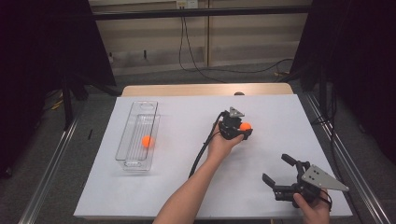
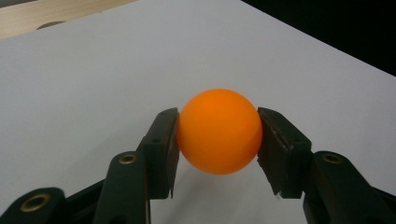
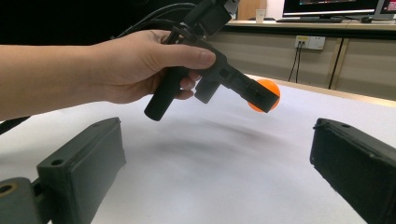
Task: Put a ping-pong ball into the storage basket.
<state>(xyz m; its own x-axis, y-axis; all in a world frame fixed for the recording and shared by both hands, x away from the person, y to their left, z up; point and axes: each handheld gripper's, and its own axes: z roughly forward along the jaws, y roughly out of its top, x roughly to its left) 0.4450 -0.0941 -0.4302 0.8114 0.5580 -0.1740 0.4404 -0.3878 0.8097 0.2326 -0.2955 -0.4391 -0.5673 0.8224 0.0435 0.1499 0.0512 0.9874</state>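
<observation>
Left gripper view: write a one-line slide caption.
Left tool clamps an orange ball above the white table sheet.

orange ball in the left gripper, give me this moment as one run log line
left gripper: shut on orange ball, off the table | right gripper: open, holding nothing | second orange ball: in clear bin

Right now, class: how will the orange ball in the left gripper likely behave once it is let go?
The ball is round and smooth, so it would probably roll across the flat table. The left gripper touches only its sides, so it may slip. It looks light.
</observation>
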